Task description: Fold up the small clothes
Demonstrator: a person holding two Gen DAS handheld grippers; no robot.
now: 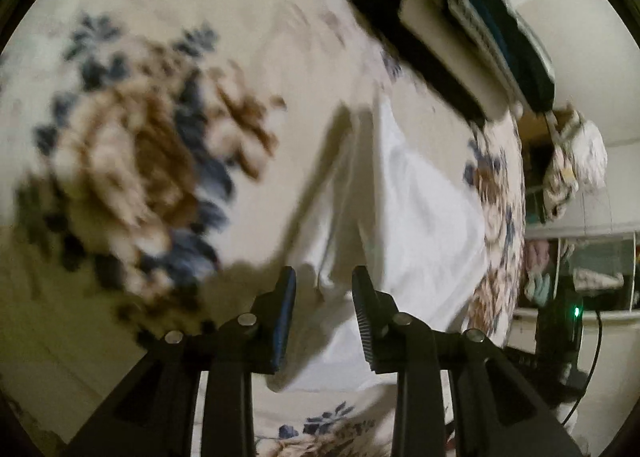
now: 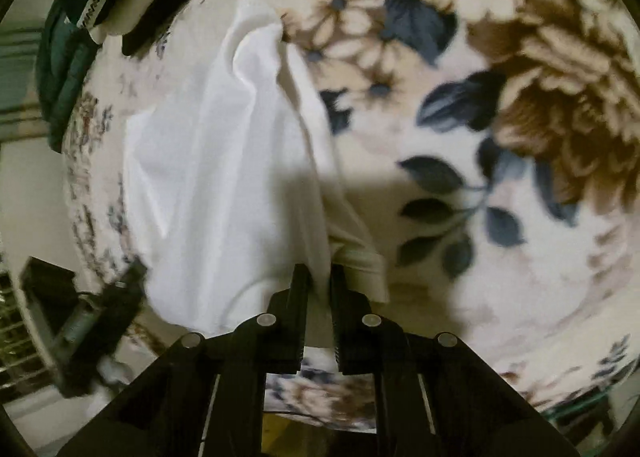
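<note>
Landmark: white garment (image 2: 208,161), a small white piece of clothing lying rumpled on a floral blanket (image 2: 500,69)
Blanket: cream ground with brown blooms and blue-grey leaves; it covers the whole surface under the garment and spreads well past it on every side seen
Garment, right wrist view: a long crease runs up its middle to a raised peak at the far end; its near hem (image 2: 360,261) curls up just beside the tongs
Garment, left wrist view: the white garment (image 1: 416,193) lies ahead of the tongs and reaches down between them; the picture is blurred
Right tongs (image 2: 320,277): narrow gap between the jaws, with a fold of the garment's near edge standing in that gap; the pads look pressed on the cloth
Left tongs (image 1: 324,277): jaws apart, over the garment's near edge; white cloth shows in the gap, and the pads do not press it
Beyond the garment's far end: a stack of folded dark green clothes (image 2: 68,41) with a zigzag-patterned band, beside a long black strip (image 2: 176,9)
Off the blanket's edge, past the garment: a dark device with a small green light (image 1: 576,312) and a cable
</note>
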